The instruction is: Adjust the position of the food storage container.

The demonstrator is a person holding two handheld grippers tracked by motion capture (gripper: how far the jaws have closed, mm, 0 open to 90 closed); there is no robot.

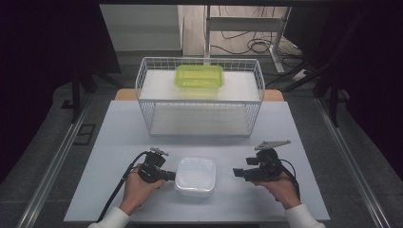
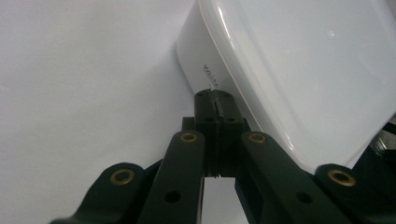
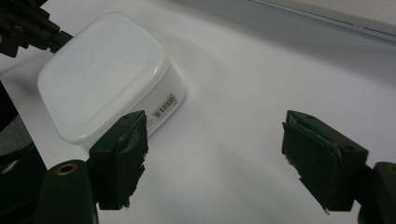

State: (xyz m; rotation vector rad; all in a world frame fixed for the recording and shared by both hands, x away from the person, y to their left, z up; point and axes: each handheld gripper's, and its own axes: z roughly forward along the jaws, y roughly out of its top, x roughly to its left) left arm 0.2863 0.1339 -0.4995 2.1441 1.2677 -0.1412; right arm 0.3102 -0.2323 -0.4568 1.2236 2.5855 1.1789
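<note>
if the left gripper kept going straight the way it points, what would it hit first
The white tub. The left gripper, jaws shut, points at its near side wall, and in the left gripper view the tips sit right at that wall, touching or nearly so; the pictures cannot settle which.

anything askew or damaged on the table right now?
Nothing spilled or broken. The white lidded container sits flat, lid on, turned slightly off square to the table edge. The left gripper, shut, is against its side; the right gripper is open, its pads frayed at the edges.
</note>
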